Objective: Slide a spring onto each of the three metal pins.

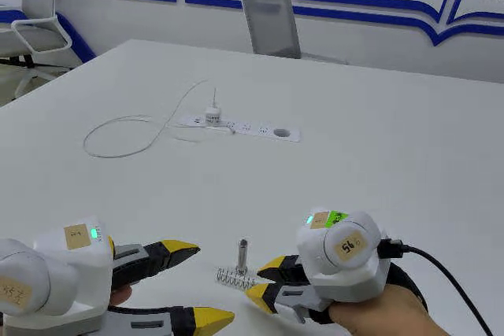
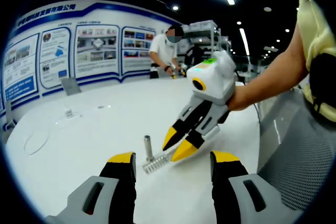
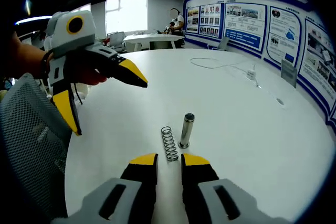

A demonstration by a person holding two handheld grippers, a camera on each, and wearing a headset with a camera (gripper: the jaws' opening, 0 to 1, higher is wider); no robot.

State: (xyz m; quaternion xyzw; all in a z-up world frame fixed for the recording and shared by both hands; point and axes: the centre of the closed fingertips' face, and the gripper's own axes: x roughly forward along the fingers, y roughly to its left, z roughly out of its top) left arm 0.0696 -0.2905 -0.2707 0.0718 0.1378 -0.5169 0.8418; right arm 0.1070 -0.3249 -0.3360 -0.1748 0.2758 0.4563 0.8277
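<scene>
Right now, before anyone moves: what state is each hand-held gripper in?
Left hand-held gripper: wide open, holding nothing.
Right hand-held gripper: jaws narrowly apart, tips at the end of the spring, not gripping it.

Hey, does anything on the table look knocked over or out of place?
The spring lies flat on the table beside the upright pin, not threaded on it. Nothing looks spilled or damaged.

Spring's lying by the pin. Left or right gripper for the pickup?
Right. The right gripper has its tips at the near end of the spring, beside the pin. The left gripper sits farther back, jaws wide, and would likely need more travel.
</scene>
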